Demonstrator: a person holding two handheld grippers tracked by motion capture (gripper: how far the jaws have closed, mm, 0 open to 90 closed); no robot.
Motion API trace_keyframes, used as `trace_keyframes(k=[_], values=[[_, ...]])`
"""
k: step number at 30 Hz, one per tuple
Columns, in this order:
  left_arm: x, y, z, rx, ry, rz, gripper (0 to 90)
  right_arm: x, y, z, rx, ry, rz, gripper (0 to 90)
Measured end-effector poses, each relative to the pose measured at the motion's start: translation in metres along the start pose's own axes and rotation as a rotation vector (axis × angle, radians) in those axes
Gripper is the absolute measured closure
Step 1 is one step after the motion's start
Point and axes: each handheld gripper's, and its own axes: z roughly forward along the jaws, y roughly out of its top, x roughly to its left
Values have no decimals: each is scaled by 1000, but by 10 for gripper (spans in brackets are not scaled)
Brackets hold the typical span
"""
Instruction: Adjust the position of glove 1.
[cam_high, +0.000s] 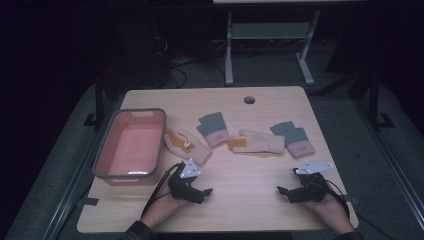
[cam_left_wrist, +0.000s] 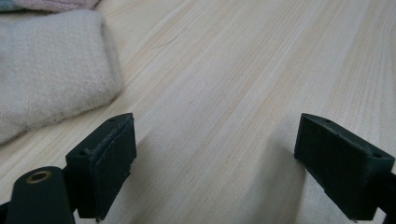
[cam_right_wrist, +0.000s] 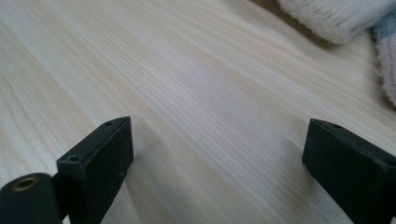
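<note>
Resting low in the frame on the desk (cam_high: 250, 175), left gripper (cam_high: 206, 191) and right gripper (cam_high: 281, 190) spread their fingers empty, below the gloves (cam_high: 192, 147).

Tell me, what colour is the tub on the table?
The tub is pink inside with a grey rim, clearest in the high view.

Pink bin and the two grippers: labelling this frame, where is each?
pink bin (cam_high: 161, 142), high view, right rim.
left gripper (cam_high: 206, 191), high view, between fingertips.
right gripper (cam_high: 281, 190), high view, between fingertips.
</note>
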Motion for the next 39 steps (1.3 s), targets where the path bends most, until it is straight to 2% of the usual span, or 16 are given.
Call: trace_keyframes(k=[2, 9, 11, 14, 16, 18, 20, 21, 22, 23, 24, 28, 34, 39], values=[[0, -1, -1, -2, -14, 15, 121, 0, 0, 0, 0, -2, 0, 83], [-1, -2, -2, -2, -25, 22, 121, 2, -1, -1, -1, -11, 9, 86], [-1, -4, -3, -3, -29, 25, 121, 1, 0, -3, 8, -6, 9, 145], [-1, -5, -5, -4, -31, 28, 121, 0, 4, -4, 26, 12, 12, 164], [-1, -5, -5, -6, -33, 29, 121, 1, 6, -4, 25, 27, 6, 232], [-1, -6, -6, -6, -33, 32, 121, 2, 8, -5, 27, 29, 1, 242], [0, -6, -6, -10, -32, 34, 122, 3, 15, -9, 5, 33, 4, 404], [-1, -6, -5, -16, -34, 24, 122, 2, 17, -10, -4, 46, -6, 451], [-1, -6, -5, -16, -34, 24, 121, 2, 17, -10, -4, 46, -6, 451], [0, -6, -6, -11, -33, 31, 121, 1, 21, -11, -10, 53, -2, 498], [-1, -6, -6, -12, -33, 30, 121, -2, 27, -9, -15, 57, 8, 589], [-1, -6, -6, -11, -33, 30, 122, -9, 35, -5, -27, 70, 27, 726], [0, -6, -6, -4, -33, 34, 121, -16, 46, 1, -31, 72, 47, 892], [0, -6, -6, -6, -33, 33, 121, -22, 56, 8, -40, 54, 56, 898]])
